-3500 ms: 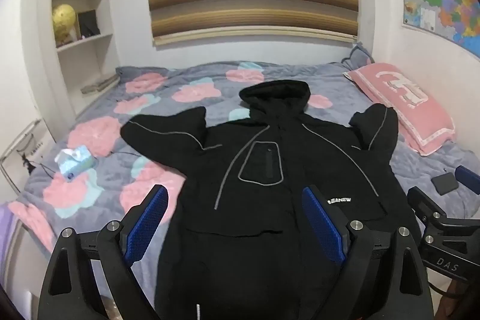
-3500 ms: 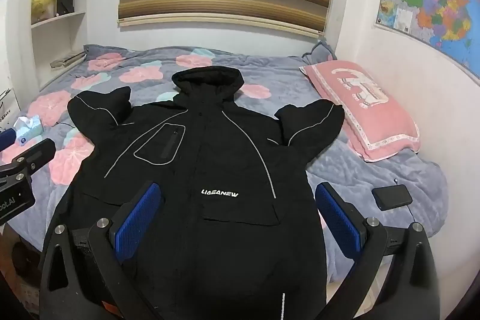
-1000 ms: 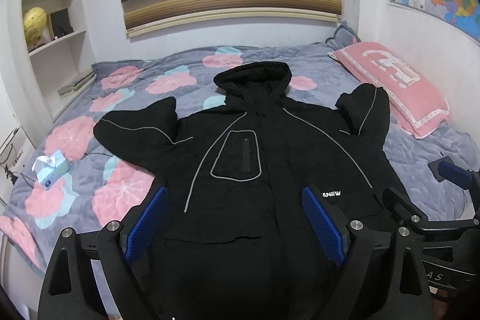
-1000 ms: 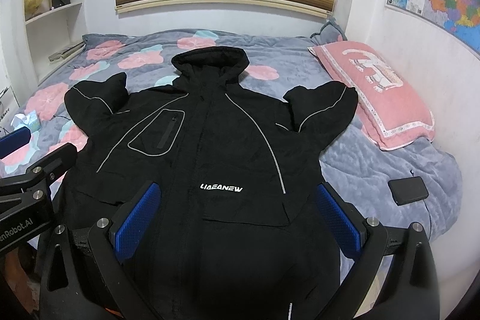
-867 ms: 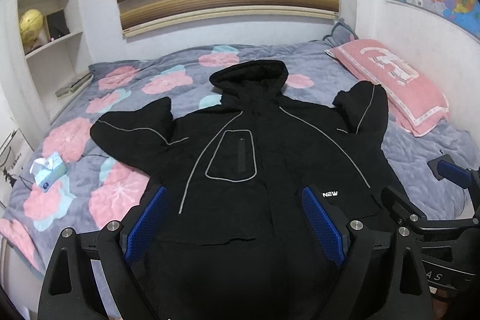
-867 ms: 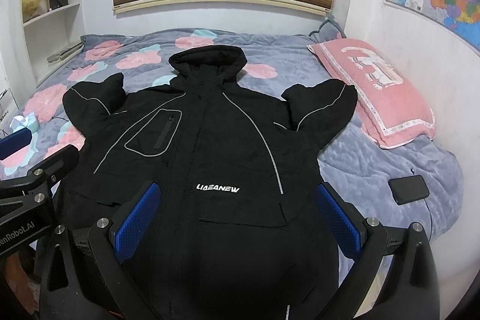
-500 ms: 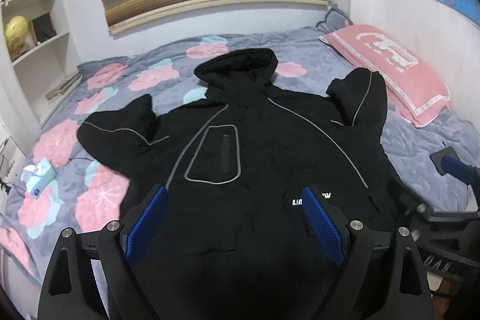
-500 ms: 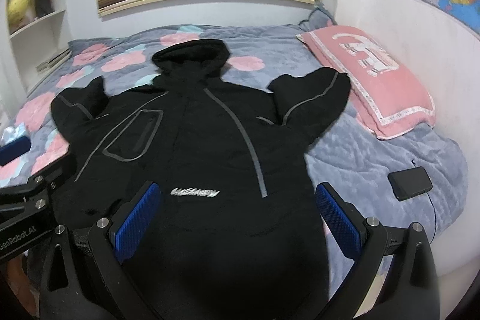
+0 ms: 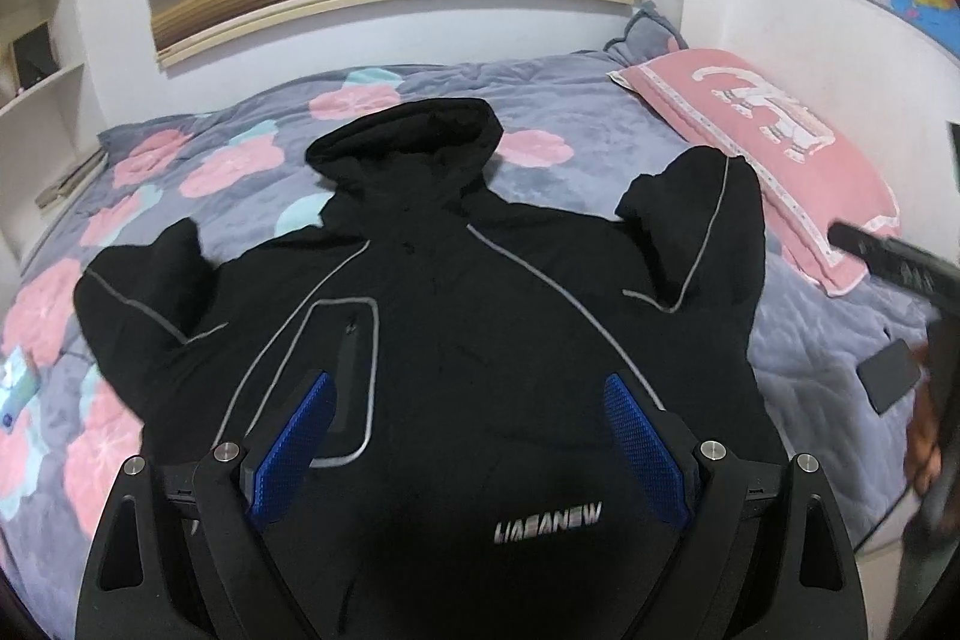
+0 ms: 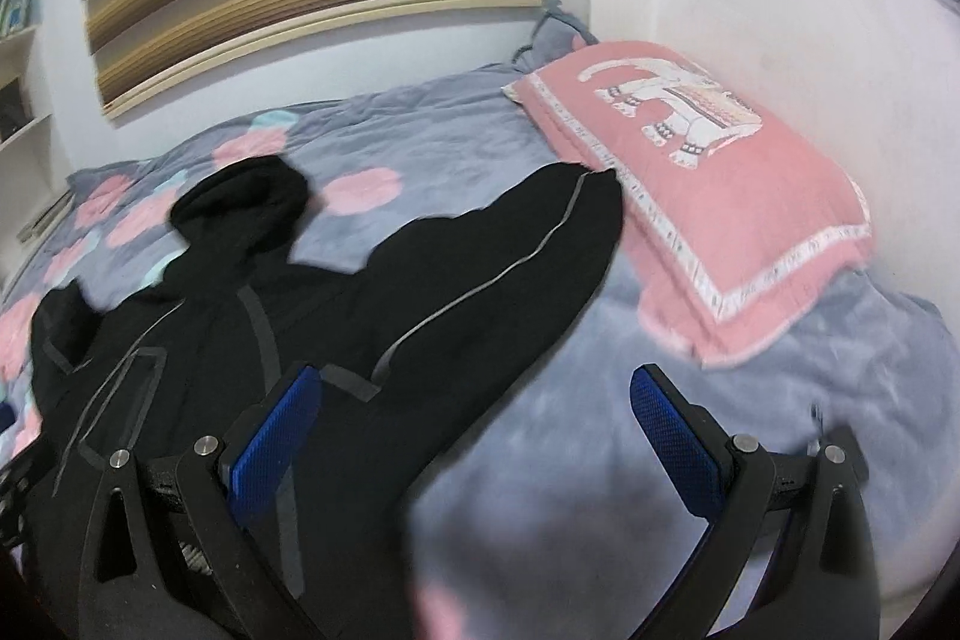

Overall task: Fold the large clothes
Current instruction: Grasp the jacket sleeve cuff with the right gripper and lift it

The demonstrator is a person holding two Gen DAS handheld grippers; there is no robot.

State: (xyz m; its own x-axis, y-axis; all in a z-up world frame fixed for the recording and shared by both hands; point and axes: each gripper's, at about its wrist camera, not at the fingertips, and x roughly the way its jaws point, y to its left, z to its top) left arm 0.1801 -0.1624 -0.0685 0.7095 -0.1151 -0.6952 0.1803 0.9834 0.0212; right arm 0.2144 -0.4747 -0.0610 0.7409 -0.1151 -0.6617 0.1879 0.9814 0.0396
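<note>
In the left wrist view, the left gripper (image 9: 468, 436) has its jaws wide apart and empty, low in the frame over the middle of the black jacket (image 9: 480, 316). The hem is hidden behind the gripper body. The jacket lies flat on the bed (image 9: 576, 118), front up, with its long axis toward the top of the frame, hood (image 9: 408, 142) farthest, both sleeves spread. At the right edge the right gripper (image 9: 894, 262) is blurred and cut off. In the right wrist view, which is blurred, the right gripper (image 10: 474, 430) also has empty jaws wide apart, above the right sleeve (image 10: 516, 256), whose cuff touches the pink pillow (image 10: 720, 196). Bare bedcover lies at the lower right.
</note>
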